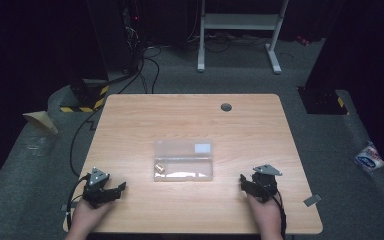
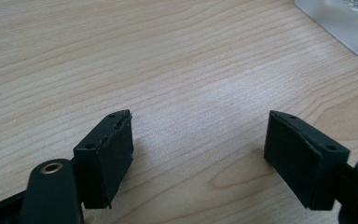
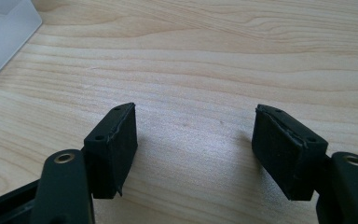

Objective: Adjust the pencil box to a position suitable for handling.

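At the near edge of the worktop (image 1: 130,200), the person's two hands rest with a tool in each. The left tool (image 1: 111,192) lies near the left corner, its jaws spread wide with only bare wood grain between them, as the left gripper view confirms. The right tool (image 1: 246,186) sits near the right side, its jaws likewise spread and pinching nothing (the right gripper view shows plain wood between the two black pads).

Between the tools and a little farther in, at the middle of the worktop, lies a clear plastic box (image 1: 183,160), flat and rectangular, well apart from both tools. Inside it, toward its near left corner, sits a small brass-coloured piece (image 1: 159,169), with something pale beside it that is too blurred to name; a white label shows at its far right part. A corner of the box appears at the upper right of the left gripper view (image 2: 340,23) and at the upper left of the right gripper view (image 3: 4,32).

Judging from this, the work has hardly begun: the box is untouched, and reaching for it, opening or handling its contents all remain.

Beyond, a dark grommet (image 1: 226,107) marks the far edge.
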A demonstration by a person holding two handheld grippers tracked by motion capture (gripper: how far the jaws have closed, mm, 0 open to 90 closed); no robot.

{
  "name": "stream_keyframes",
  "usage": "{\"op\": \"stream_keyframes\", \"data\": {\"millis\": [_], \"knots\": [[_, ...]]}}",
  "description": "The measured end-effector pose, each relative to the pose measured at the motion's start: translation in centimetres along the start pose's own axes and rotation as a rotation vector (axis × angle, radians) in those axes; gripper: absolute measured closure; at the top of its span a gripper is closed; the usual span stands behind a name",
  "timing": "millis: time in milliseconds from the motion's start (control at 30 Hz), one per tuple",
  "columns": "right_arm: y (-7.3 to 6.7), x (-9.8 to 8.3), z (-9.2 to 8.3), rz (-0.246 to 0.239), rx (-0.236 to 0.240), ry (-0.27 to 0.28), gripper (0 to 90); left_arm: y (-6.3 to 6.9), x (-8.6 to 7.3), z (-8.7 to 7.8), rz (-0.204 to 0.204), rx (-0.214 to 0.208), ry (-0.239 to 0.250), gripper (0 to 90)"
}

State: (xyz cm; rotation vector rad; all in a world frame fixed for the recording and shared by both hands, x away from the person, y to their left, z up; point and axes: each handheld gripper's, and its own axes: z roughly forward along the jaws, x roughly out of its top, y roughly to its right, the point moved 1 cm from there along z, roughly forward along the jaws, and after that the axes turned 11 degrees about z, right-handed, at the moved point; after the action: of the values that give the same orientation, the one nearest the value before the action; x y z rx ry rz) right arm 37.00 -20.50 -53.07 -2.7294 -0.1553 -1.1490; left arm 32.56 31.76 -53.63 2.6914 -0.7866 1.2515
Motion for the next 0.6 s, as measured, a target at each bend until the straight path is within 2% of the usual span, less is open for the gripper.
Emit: {"op": "stream_keyframes", "data": {"millis": [233, 300, 433, 600], "knots": [[-0.4, -0.1, 0.0, -0.022, -0.018, 0.012, 31.0, 0.0, 0.0, 0.0, 0.005, -0.002, -0.002, 23.8], [-0.2, 0.4, 0.5, -0.001, 0.007, -0.002, 28.8, 0.0, 0.0, 0.0, 0.007, 0.0, 0.0, 23.9], [0.0, 1.4, 1.5, 0.006, -0.004, -0.003, 27.9, 0.0, -0.1, -0.1, 0.011, -0.005, 0.0, 23.8], [-0.1, 1.2, 1.3, 0.015, -0.014, -0.003, 28.1, -0.1, -0.1, -0.1, 0.017, -0.01, 0.002, 23.8]]}}
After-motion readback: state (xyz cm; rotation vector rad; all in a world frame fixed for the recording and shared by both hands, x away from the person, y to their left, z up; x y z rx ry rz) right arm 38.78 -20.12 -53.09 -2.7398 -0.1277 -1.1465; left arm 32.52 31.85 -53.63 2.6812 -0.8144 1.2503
